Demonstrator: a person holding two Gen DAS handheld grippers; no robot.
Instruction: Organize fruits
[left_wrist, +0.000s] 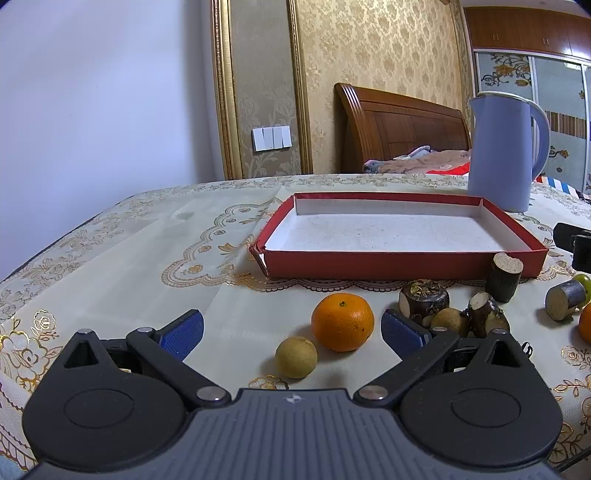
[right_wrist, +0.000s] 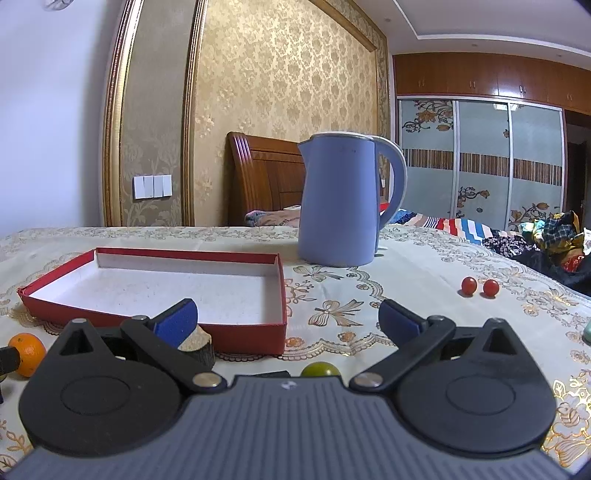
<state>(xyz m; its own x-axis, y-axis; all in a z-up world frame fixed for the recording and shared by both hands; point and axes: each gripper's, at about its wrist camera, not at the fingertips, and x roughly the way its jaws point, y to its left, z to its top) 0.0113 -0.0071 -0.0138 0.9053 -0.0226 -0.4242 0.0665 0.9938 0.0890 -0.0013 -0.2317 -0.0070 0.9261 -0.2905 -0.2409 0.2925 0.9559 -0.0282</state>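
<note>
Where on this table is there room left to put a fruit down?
The red box is bare inside. Cloth left of it is free, as is the patch between kettle and red berries. Crowded: the box's near edge, around the orange.

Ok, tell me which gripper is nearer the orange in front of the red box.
Left. The left gripper is open with the orange just ahead between its fingers; the right gripper sits off to the orange's right, open, facing the red box.

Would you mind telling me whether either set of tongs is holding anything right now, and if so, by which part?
Nothing is held. The left tongs are open around the orange and the small yellowish fruit without touching them; the right tongs are open too.
</note>
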